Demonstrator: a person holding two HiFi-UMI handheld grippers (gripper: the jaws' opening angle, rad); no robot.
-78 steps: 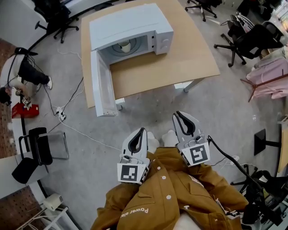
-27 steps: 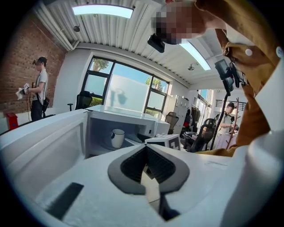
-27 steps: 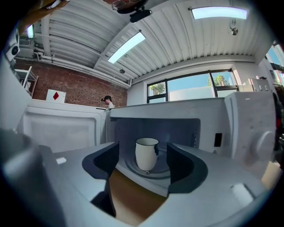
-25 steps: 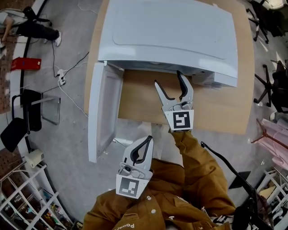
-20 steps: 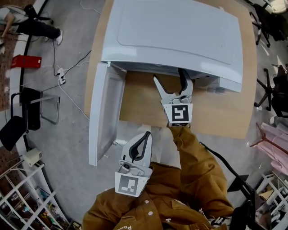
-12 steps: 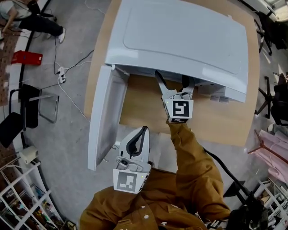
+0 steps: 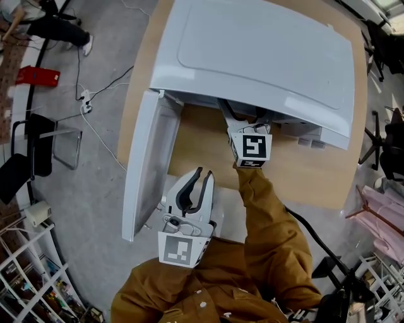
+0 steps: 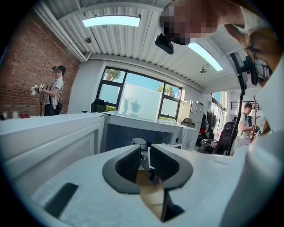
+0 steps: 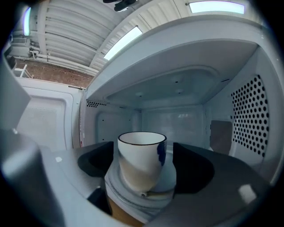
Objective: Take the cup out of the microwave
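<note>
The white microwave (image 7: pixel 252 50) stands on the wooden table (image 7: pixel 202 145) with its door (image 7: pixel 148 164) swung open to the left. Inside, a white cup (image 9: pixel 141 159) with a dark rim and a blue mark stands on the glass turntable (image 9: pixel 171 179). My right gripper (image 7: pixel 245 117) reaches into the oven mouth, its fingertips hidden under the top. Its jaws are opening, with the cup between the pads and a gap on each side. My left gripper (image 7: pixel 203 173) hangs beside the door, jaws only a crack apart and holding nothing. In the left gripper view the cup (image 8: pixel 139 141) shows beyond the left gripper (image 8: pixel 145 162).
A person (image 7: pixel 38 19) crouches on the floor at the upper left, near a red box (image 7: pixel 36 76) and cables (image 7: pixel 95 94). A black chair (image 7: pixel 31 151) and a wire rack (image 7: pixel 38 277) stand at the left, office chairs (image 7: pixel 385 145) at the right. Another person (image 8: pixel 55 91) stands by the brick wall.
My right gripper has pushed forward until its fingertips went under the microwave's top, and its jaws have spread. The left gripper has moved forward toward the open door, and its tips have parted slightly.
</note>
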